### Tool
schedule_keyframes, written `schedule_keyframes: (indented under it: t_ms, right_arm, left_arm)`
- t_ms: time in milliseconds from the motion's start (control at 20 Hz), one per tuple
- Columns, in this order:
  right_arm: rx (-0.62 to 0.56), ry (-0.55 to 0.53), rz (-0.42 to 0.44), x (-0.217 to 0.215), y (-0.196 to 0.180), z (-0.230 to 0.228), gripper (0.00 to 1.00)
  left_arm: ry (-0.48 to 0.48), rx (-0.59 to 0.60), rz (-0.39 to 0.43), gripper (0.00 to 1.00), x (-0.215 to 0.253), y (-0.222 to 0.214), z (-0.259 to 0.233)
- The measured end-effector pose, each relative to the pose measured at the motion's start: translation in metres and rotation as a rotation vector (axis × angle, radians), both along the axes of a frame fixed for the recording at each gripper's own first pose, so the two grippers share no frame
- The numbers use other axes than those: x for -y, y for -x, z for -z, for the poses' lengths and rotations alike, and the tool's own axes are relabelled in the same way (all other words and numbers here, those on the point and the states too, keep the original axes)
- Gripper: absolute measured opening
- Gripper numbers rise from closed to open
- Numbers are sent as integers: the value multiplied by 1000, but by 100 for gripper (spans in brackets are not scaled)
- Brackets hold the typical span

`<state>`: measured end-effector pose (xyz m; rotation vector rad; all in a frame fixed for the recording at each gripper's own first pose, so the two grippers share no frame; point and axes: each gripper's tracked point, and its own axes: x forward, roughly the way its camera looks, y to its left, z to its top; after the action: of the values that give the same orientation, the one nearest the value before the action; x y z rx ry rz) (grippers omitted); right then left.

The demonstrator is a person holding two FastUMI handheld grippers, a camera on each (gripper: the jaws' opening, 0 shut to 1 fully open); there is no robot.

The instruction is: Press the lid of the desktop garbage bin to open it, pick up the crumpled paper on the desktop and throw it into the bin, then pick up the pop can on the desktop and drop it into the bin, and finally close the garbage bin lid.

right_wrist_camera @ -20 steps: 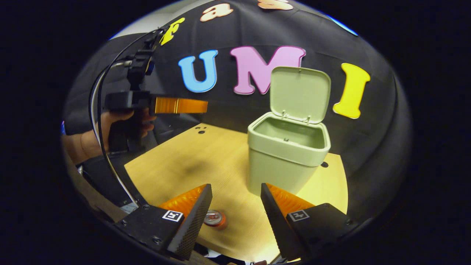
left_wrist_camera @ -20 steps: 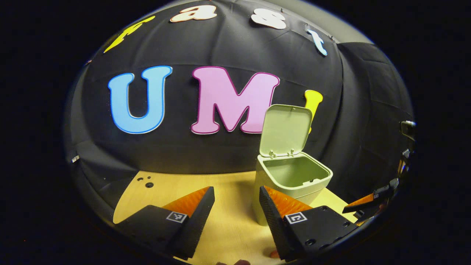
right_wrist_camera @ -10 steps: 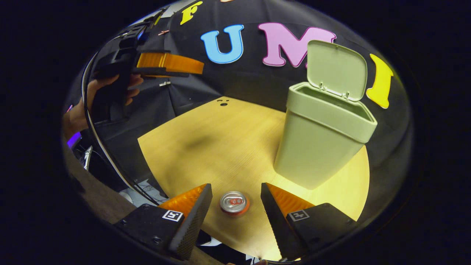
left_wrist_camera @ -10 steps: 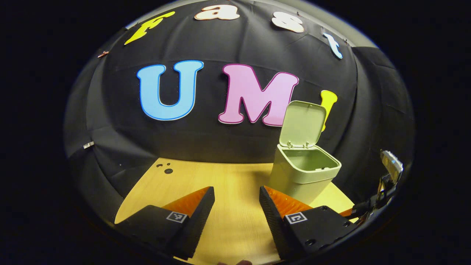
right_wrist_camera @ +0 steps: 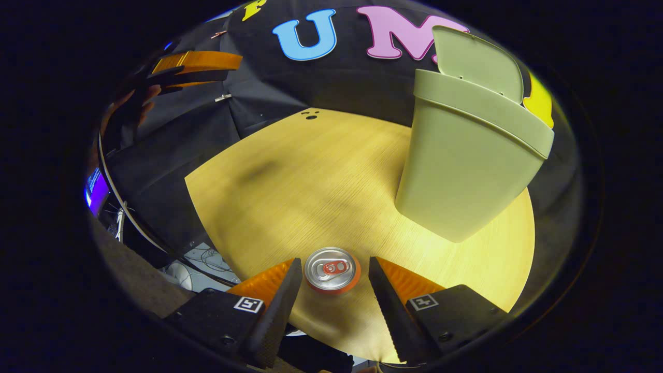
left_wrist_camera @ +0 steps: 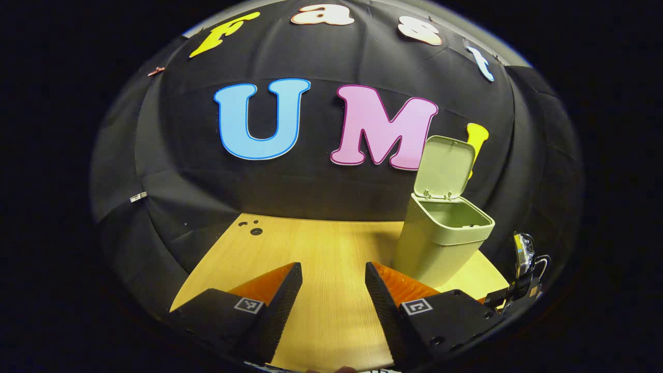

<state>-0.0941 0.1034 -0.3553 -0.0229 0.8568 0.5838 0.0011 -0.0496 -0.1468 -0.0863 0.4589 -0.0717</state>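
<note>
Right now the can step looks to be in hand: the garbage bin stands on the desktop with its lid tipped up and back, and I see no crumpled paper lying on the wood, so my guess is that it is already inside, though the bin's inside is hidden from the right gripper view and its bottom is out of sight in the left gripper view.

The pop can stands upright near the front edge of the desktop, well apart from the bin. The right gripper is poised above it, looking down on its top, with one finger on either side. Those fingers are spread wider than the can and touch nothing; there is a gap on both sides. To my eye the next move calls for lowering a little further so the fingers flank the can's wall, then closing squarely on it before lifting toward the bin's mouth.

The left gripper hangs over bare wood to one side of the bin, its fingers apart and empty, with nothing between them.
</note>
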Motion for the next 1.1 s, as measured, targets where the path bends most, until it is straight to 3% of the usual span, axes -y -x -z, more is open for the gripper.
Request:
schedule_keyframes:
  t_ms: [750, 1100]
  right_arm:
    - [-52, 80, -56, -11, 4, 43, 88]
    - [-17, 41, -16, -1, -10, 7, 86]
  left_arm:
    - [-5, -16, -11, 82, -15, -3, 9]
    - [0, -17, -11, 82, -9, -3, 10]
